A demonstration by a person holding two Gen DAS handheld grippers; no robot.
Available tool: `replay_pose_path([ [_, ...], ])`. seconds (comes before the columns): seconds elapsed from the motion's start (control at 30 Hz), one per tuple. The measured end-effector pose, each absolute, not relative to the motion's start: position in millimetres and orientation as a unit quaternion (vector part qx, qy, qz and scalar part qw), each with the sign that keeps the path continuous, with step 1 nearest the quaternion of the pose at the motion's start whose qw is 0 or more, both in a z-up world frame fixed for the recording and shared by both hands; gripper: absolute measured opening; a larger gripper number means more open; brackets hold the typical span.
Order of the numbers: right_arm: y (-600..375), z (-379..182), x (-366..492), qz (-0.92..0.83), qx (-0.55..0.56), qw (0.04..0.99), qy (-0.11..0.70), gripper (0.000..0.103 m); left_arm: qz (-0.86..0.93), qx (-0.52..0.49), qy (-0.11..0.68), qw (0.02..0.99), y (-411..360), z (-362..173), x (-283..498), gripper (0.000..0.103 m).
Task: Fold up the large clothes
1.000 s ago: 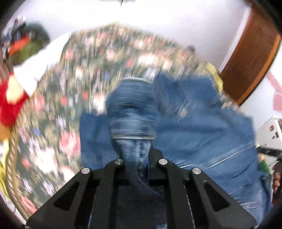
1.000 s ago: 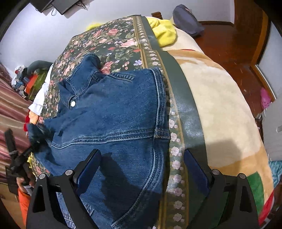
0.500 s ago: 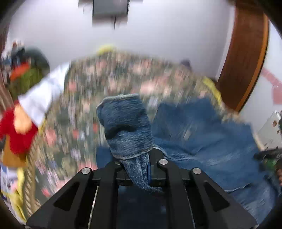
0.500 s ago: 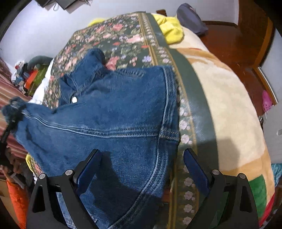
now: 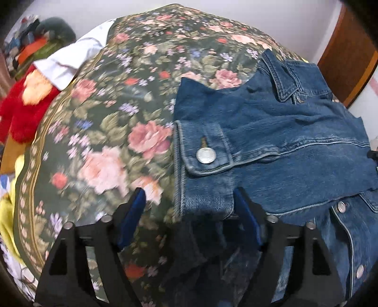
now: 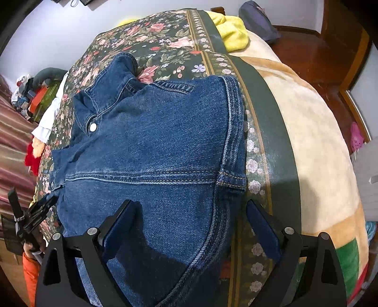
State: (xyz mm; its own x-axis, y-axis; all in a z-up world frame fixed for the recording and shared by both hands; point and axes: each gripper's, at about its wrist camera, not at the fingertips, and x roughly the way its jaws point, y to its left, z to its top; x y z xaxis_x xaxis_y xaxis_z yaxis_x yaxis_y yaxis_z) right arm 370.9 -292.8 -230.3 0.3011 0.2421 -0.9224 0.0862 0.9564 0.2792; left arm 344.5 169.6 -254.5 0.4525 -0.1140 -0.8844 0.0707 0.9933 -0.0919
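A blue denim jacket [image 5: 271, 132] lies on the floral bedspread [image 5: 106, 122]. One sleeve is folded across its body, and the cuff with a metal button [image 5: 206, 155] lies just ahead of my left gripper [image 5: 189, 200]. The left gripper is open and holds nothing; the cuff's edge lies between its fingers. In the right wrist view the jacket [image 6: 153, 153] lies flat with the collar at the far end. My right gripper [image 6: 189, 212] is open over the jacket's near part and holds nothing. The left gripper [image 6: 35, 212] shows at the far left there.
A red plush toy [image 5: 21, 113] and a white cloth [image 5: 68, 61] lie at the bed's left side. A yellow cloth [image 6: 231, 33] and a grey bag [image 6: 257, 19] lie at the far end. A beige blanket [image 6: 307, 141] covers the right side. A wooden door [image 5: 349, 54] stands behind.
My left gripper carried the sleeve up and over, laid it across the jacket and let go. Its jaws have opened. The right gripper has stayed open and almost still.
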Motion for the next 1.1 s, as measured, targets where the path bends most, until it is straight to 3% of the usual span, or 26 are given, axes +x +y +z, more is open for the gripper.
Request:
replay_pose_path([
  [0.4,-304,-200,383,0.057,0.130,0.818,0.558,0.094,-0.060,-0.042,0.508,0.858,185,-210,386,0.080],
  [0.63,-320,-203,413,0.057,0.147,0.821,0.548,0.094,-0.083,-0.103,0.549,0.825,181,-254,453,0.080],
  [0.7,-326,-213,423,0.058,0.163,0.815,0.554,0.093,-0.086,-0.106,0.557,0.819,177,-267,463,0.076],
  [0.77,-330,-221,431,0.060,0.181,0.809,0.557,0.088,-0.080,-0.105,0.562,0.816,173,-278,471,0.059],
  [0.87,-331,-223,439,0.063,0.192,0.814,0.544,0.072,-0.084,-0.114,0.558,0.818,169,-285,478,0.034],
  [0.93,-328,-221,443,0.075,0.192,0.818,0.538,0.044,-0.083,-0.104,0.555,0.821,161,-284,479,0.021],
  [1.03,-318,-219,449,0.065,0.160,0.824,0.540,0.021,-0.066,-0.056,0.531,0.843,145,-265,471,0.012],
  [1.1,-313,-215,452,0.068,0.141,0.831,0.533,0.015,-0.061,-0.044,0.507,0.859,144,-247,462,0.011],
])
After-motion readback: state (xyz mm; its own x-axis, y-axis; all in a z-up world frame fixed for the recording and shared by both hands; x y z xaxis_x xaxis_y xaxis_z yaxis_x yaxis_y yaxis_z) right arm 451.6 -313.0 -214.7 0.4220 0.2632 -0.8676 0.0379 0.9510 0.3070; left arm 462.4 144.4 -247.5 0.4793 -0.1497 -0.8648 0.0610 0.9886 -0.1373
